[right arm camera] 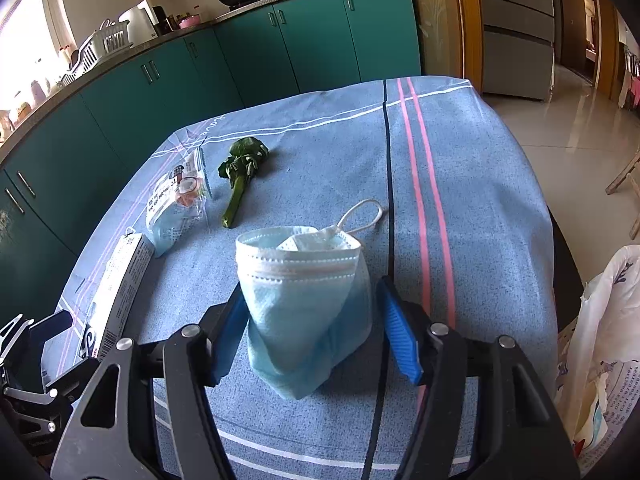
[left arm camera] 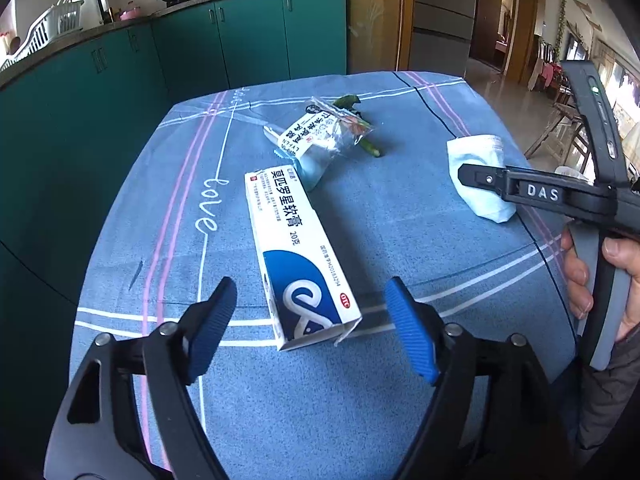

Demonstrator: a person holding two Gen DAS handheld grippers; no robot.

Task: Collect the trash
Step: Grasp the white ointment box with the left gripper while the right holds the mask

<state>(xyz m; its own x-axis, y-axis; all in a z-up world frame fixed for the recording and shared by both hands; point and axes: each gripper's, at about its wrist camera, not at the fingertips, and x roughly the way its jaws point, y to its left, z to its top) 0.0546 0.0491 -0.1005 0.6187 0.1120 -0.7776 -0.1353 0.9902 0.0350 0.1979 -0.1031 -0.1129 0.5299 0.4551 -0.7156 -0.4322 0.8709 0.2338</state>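
Here the folded face mask (right arm camera: 304,300) sits near the table's (right arm camera: 480,184) right edge, between my right gripper's (right arm camera: 316,328) half-open pads with nothing pinched yet, so I judge this the grasp step: close, lift, carry to the plastic bag (right arm camera: 600,340) just right of the mask. Left of the mask, the ointment box (left arm camera: 296,256) lies loose between my left gripper's (left arm camera: 310,328) wide jaws.

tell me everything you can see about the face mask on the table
The face mask is a light blue disposable one of thin nonwoven fabric, folded over, with a white pleated stitched edge and a white ear loop trailing behind it. It lies crumpled on the blue tablecloth, right of the vegetable stalk. It sits between the blue pads of the right gripper; whether they press it I cannot tell.
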